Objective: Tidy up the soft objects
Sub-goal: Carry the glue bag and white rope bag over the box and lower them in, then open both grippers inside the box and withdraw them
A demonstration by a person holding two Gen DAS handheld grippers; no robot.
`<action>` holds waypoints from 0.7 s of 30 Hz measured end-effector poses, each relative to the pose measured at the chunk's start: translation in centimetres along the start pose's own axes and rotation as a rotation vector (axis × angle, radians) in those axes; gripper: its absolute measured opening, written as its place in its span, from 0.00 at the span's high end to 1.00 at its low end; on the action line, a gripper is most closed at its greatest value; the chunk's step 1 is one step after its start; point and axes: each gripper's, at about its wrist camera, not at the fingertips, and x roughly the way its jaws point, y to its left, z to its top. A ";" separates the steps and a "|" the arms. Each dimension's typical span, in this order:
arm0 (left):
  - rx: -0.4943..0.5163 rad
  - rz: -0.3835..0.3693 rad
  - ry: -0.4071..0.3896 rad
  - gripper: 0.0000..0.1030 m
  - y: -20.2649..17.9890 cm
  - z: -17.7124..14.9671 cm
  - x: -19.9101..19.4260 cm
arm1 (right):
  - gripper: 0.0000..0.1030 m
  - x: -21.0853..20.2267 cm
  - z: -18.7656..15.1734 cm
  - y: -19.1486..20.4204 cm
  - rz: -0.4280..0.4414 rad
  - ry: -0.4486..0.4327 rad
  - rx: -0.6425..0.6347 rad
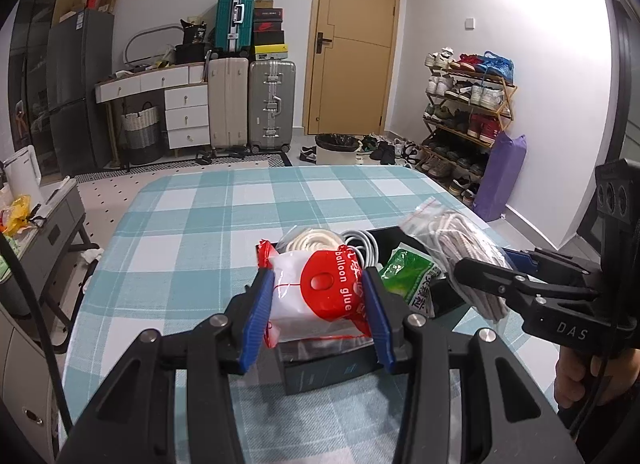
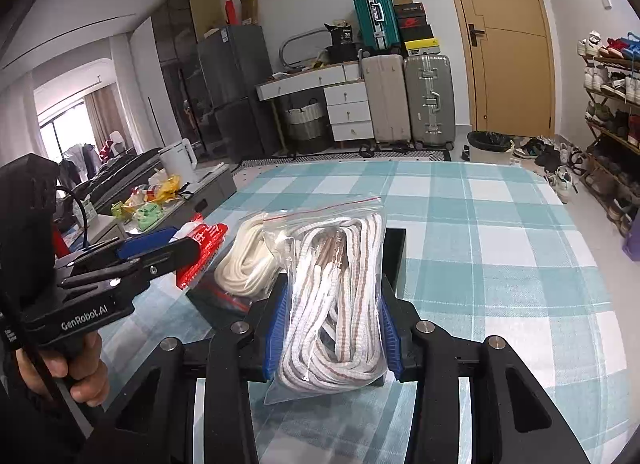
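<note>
White walls, tan door (image 1: 352, 39), stacked suitcases (image 1: 250, 103), shoe rack (image 1: 468, 111), checked tablecloth (image 1: 224, 215)

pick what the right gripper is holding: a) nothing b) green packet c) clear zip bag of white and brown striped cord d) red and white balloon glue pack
c: in the right wrist view the right gripper has its jaws shut on the clear zip bag of striped cord, while the balloon glue pack sits in the left gripper.
</note>
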 end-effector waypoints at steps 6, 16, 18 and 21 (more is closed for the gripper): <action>0.007 -0.003 0.013 0.57 -0.3 0.7 1.8 | 0.61 1.5 0.7 0.2 -0.022 0.003 -0.007; 0.040 -0.001 0.027 0.57 -1.2 0.4 4.0 | 0.61 5.2 1.1 0.4 -0.065 0.029 -0.045; 0.049 0.002 0.024 0.57 -1.4 0.3 4.2 | 0.61 5.9 0.9 0.3 -0.073 0.038 -0.041; 0.062 0.004 0.021 0.57 -1.6 0.1 4.5 | 0.61 6.5 0.7 0.2 -0.083 0.042 -0.047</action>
